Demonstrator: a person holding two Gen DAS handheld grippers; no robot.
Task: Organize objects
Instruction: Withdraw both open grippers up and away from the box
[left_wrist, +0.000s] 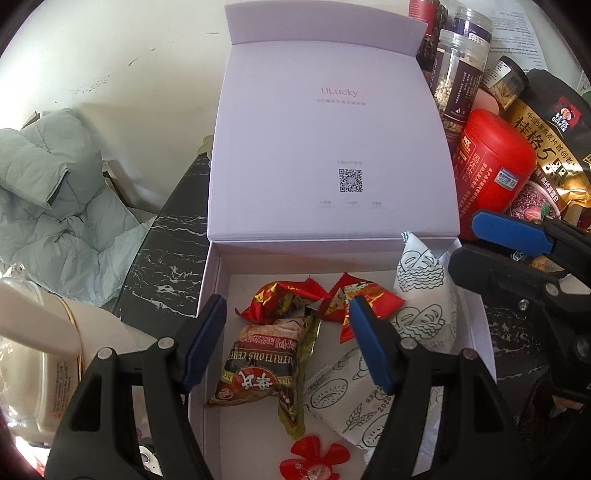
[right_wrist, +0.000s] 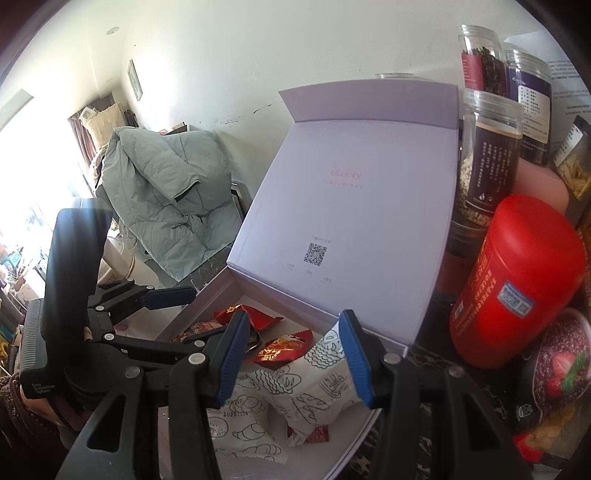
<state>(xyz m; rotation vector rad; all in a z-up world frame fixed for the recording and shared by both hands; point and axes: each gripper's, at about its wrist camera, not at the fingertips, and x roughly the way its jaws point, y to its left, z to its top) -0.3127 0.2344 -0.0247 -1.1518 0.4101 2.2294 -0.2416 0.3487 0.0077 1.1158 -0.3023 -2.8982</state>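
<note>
1. While the left gripper (left_wrist: 288, 343) hangs over the white box (left_wrist: 218, 280), its wrist view shows blue pads spread wide with nothing pinched between them: released.
2. Same view, box lid (left_wrist: 332, 147) stands propped open at the back, "ULucky" print and a QR code on its inner face.
3. Inside the box: two red foil sachets (left_wrist: 295, 299) at the back, a cereal packet (left_wrist: 266, 365) lying under the gap between the pads, white doodle-printed packs (left_wrist: 421, 295) along the right side, a red flower-shaped piece (left_wrist: 314, 458) at the near edge.
4. Right gripper (left_wrist: 517, 236) enters from the right over the box's right rim. Red canister (left_wrist: 491, 170), clear jars (left_wrist: 458, 74) and a Quaker bag (left_wrist: 546, 136) crowd the black marble tabletop (left_wrist: 166, 258) to the right of the box. Grey-green puffer jacket (left_wrist: 55, 184) sits off to the left.
5. Right wrist view: right gripper (right_wrist: 295, 358) jaws stand apart, nothing clamped; white doodle-printed packs (right_wrist: 314, 376) lie in the box below the gap, not touched as far as I can see.
6. Same view, left gripper (right_wrist: 177, 295) comes in from the left above the box's left rim, a hand (right_wrist: 40, 406) on its handle; its jaw state isn't readable from here.
7. Box lid (right_wrist: 354, 206) open, red canister (right_wrist: 517, 280) and clear jars (right_wrist: 487, 155) just right of it, jacket (right_wrist: 166, 199) behind on the left.
</note>
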